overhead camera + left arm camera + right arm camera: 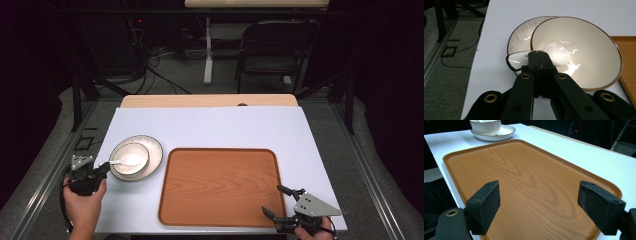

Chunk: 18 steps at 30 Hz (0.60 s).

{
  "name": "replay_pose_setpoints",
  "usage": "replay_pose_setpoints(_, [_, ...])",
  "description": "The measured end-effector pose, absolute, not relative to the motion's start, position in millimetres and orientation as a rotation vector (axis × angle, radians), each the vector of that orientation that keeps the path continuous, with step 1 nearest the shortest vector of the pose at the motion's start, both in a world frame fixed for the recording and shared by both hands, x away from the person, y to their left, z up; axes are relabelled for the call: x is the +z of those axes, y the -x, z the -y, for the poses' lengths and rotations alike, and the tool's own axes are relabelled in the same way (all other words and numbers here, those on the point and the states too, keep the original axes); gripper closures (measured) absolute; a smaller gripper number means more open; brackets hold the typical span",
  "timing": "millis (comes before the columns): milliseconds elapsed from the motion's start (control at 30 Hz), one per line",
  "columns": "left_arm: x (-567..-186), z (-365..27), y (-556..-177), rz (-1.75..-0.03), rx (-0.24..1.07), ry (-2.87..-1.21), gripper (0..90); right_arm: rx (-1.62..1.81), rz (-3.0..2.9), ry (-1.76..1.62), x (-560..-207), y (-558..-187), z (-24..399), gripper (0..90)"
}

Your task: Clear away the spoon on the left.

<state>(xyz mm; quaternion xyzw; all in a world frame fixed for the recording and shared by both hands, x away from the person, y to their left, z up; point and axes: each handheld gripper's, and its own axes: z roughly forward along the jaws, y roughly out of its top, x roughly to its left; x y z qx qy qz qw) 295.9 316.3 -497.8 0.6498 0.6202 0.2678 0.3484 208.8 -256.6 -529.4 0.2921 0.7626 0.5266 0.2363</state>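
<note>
Jaws of the left gripper (539, 58) are pressed together on the handle of a white ceramic spoon (556, 53), whose scoop lies in a cream bowl (596, 50) with a brown rim. The bowl sits on a ribbed saucer (155, 150) on the white table cover (210, 125), just left of the wooden tray (220, 187). Jaws of the right gripper (546, 207) stand wide apart over the tray's near end, holding nothing.

The grip is narrow and near the handle's end, so I judge the spoon could pivot or slip out if it is lifted fast. A sideways drag could also catch the bowl's wall and tip it off the saucer, or push both toward the table's left edge.

From the high view the spoon is only a pale streak beside the left gripper (102, 167). The left gripper view shows the clamp on the handle and the glossy scoop. The right gripper view adds the bowl's side profile and the tray's raised lip.
</note>
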Motion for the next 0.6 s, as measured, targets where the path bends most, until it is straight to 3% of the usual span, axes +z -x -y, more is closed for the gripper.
replay_pose_setpoints(600, [-499,-324,-321,-1.643,0.659,-1.615,90.0,1.443,-2.093,-0.799,-529,-209,257,17.7])
